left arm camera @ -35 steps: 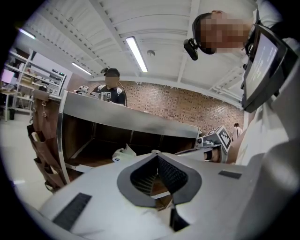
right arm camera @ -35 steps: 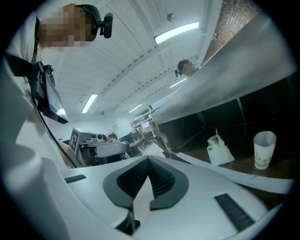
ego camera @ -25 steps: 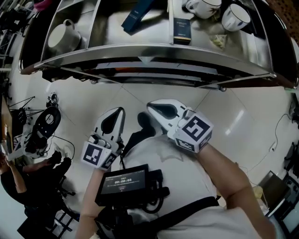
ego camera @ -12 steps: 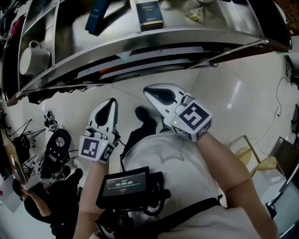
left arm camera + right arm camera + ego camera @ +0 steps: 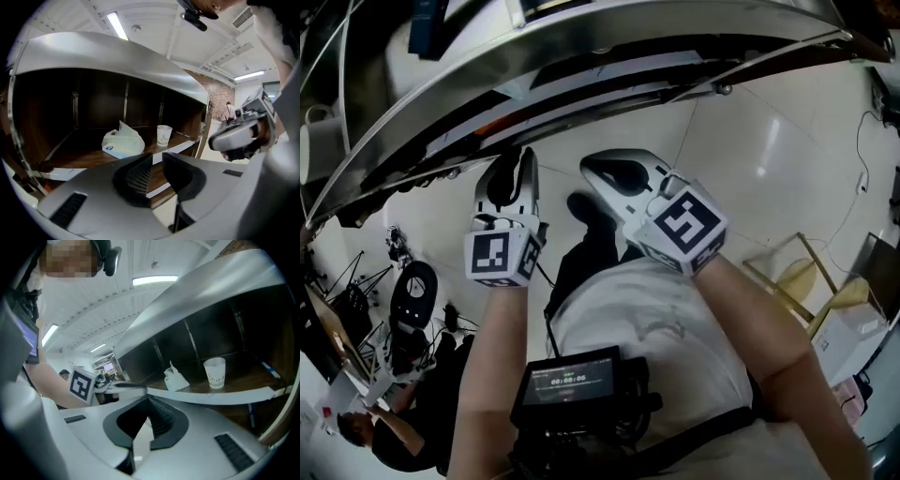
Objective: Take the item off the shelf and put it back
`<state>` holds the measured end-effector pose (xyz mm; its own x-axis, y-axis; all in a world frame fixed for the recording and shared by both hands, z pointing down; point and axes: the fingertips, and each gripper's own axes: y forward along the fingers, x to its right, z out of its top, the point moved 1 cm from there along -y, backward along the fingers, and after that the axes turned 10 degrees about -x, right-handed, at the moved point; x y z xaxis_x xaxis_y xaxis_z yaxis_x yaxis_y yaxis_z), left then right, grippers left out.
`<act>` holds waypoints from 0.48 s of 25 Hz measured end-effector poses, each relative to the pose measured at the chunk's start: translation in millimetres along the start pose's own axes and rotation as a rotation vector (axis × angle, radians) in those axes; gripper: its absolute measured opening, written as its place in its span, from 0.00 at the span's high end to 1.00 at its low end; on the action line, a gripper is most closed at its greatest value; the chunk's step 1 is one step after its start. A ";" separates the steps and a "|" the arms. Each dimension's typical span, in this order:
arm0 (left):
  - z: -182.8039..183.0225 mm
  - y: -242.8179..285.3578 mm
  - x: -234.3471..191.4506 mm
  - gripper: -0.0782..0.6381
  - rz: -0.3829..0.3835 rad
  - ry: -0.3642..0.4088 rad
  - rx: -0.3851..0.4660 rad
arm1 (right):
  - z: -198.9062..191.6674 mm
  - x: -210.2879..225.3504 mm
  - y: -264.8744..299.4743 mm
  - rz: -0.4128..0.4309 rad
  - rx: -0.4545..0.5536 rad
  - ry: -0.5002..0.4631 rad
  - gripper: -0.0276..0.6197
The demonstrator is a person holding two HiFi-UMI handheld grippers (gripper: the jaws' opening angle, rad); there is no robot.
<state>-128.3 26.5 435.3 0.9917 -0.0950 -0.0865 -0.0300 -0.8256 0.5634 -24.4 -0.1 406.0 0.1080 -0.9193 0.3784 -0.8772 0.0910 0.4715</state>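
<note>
- Left hand-held gripper (image 5: 156,158): the jaws stood a little apart and were opening. Nothing lay between them, and the front edge of the shelf (image 5: 84,157) showed through the gap.
- Right hand-held gripper (image 5: 146,402): the jaw tips were pressed together, with nothing held.
- Bag (image 5: 123,140): a white, crumpled bag sat on the wooden board of the shelf, back from the front edge and near the middle of the bay.
- Cup (image 5: 164,134): a white paper cup stood upright on the same board. It was to the right of the bag, apart from it and nearer the right end of the board.
- Both hand-held grippers were held in front of the shelf, outside its front edge, and touched neither the bag nor the cup.
- Head view: the two hand-held grippers were side by side over the pale floor (image 5: 769,141), just below the steel rim of the shelf.
- A blue box (image 5: 427,23) lay on the upper level of the shelf, towards its left end.
</note>
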 end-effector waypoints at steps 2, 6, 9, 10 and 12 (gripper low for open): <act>-0.1 20.0 -1.0 0.69 0.018 0.014 -0.031 | -12.9 -2.8 -5.5 -0.001 -0.002 0.031 0.95; 12.8 59.0 -11.8 0.55 0.053 0.020 -0.065 | -38.2 0.7 -23.1 -0.033 -0.018 0.094 0.95; 21.6 81.6 -27.4 0.55 0.088 0.010 -0.082 | -49.2 9.0 -37.1 -0.083 0.007 0.136 0.95; 24.6 87.5 -30.8 0.55 0.094 0.011 -0.085 | -50.3 12.1 -41.4 -0.097 0.018 0.152 0.95; 29.0 97.0 -34.4 0.55 0.108 0.020 -0.092 | -52.5 19.4 -49.3 -0.121 0.039 0.168 0.95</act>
<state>-168.9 -66.5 469.1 0.9857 -0.1687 -0.0053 -0.1261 -0.7567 0.6415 45.5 -2.4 431.9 0.2872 -0.8457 0.4498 -0.8700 -0.0338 0.4919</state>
